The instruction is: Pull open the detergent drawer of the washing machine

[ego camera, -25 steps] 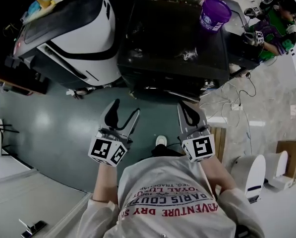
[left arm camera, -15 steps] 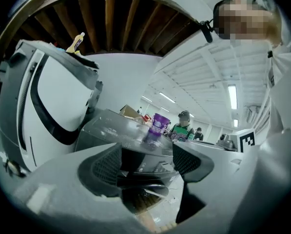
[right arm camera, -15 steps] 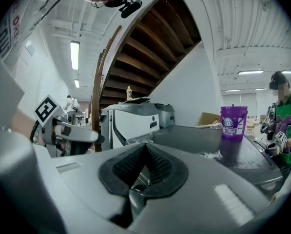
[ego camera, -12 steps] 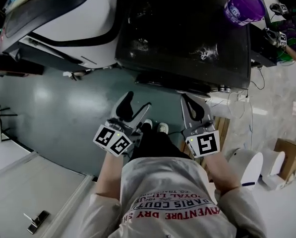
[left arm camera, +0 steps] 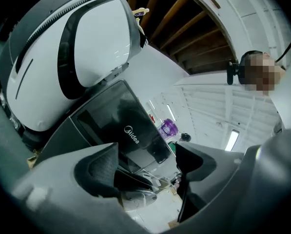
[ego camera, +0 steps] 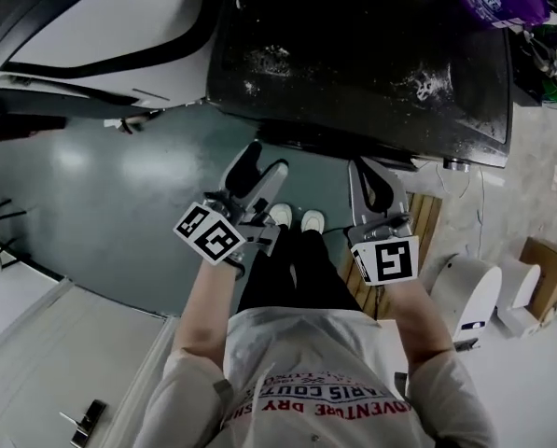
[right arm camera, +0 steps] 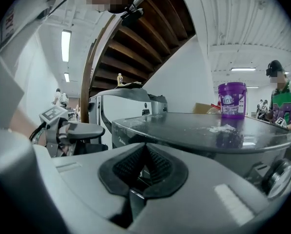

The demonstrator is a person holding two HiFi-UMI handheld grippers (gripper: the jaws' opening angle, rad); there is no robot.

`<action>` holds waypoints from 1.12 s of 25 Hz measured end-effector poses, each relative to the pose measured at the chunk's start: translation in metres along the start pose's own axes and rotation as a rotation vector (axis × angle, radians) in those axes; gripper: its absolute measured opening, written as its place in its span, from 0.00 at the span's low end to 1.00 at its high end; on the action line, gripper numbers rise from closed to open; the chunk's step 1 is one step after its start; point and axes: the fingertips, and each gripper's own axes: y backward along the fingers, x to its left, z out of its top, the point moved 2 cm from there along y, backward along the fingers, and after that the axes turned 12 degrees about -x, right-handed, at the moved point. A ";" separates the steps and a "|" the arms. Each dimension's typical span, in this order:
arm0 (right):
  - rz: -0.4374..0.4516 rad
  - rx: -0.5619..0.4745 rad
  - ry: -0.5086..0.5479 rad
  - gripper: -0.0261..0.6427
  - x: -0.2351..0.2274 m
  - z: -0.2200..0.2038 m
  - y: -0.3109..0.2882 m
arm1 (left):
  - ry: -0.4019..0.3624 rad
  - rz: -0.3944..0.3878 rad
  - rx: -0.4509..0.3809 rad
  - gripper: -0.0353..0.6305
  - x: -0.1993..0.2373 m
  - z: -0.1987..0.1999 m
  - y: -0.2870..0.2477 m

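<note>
Washing machine [ego camera: 353, 63], smudged dark top, grey-green floor [ego camera: 110, 213] in front.

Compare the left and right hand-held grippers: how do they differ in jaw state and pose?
The left hand-held gripper has its jaws wide apart, having just been opening; the right hand-held gripper has its jaws closed together. The left hand-held gripper is rolled to one side; the right hand-held gripper sits square. Shared: nothing is between either's jaws, and both point at the washing machine without touching it.

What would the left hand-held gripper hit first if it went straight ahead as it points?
Probably the dark front of the washing machine, seen past the left hand-held gripper, whose empty jaws have just been opening; the depth is unclear.
</note>
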 end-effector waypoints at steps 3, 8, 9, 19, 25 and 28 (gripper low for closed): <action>0.010 0.007 0.002 0.04 0.005 -0.021 -0.010 | 0.037 -0.034 -0.001 0.63 0.016 -0.009 -0.016; 0.008 0.017 -0.024 0.04 0.012 -0.043 -0.022 | 0.113 -0.076 -0.035 0.64 0.033 -0.017 -0.038; 0.004 0.013 -0.039 0.04 0.014 -0.044 -0.025 | 0.121 -0.084 -0.040 0.64 0.035 -0.017 -0.040; 0.021 0.041 -0.016 0.04 0.018 -0.061 -0.028 | 0.312 -0.184 -0.187 0.64 0.041 -0.009 -0.059; 0.031 0.059 0.009 0.04 0.018 -0.067 -0.023 | 0.436 -0.205 -0.307 0.57 0.043 -0.007 -0.056; -0.012 0.032 0.003 0.04 0.015 -0.063 -0.022 | 0.499 -0.207 -0.305 0.55 0.043 -0.006 -0.056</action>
